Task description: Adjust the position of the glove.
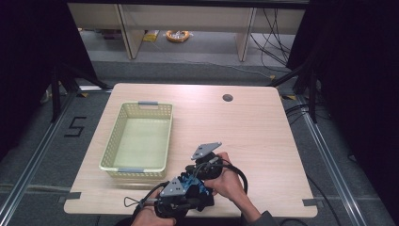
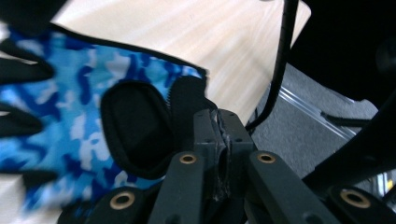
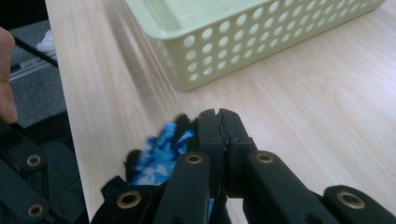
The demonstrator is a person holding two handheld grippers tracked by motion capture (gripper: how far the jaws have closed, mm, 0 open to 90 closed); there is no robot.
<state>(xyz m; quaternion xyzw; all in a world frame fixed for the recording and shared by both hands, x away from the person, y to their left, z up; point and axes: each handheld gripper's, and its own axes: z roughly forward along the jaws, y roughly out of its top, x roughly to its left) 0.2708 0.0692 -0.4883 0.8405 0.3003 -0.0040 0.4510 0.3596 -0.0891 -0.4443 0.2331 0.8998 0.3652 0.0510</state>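
A blue camouflage glove (image 1: 192, 184) with black trim lies bunched between my two grippers near the table's front edge. In the left gripper view the glove (image 2: 70, 116) spreads to the left, and its black cuff tab runs into the tips of my left gripper (image 2: 218, 123), which is shut on it. In the right gripper view my right gripper (image 3: 219, 122) is shut too, with the glove (image 3: 161, 156) coming out from under its left jaw. From above, the left gripper (image 1: 196, 192) sits just below the right gripper (image 1: 194, 179), a hand on each.
A pale green perforated basket (image 1: 111, 141) stands on the left half of the wooden table (image 1: 244, 136), close ahead in the right gripper view (image 3: 261, 42). A round cable hole (image 1: 227, 98) is at the far side. A black cable (image 2: 280, 60) hangs to the right.
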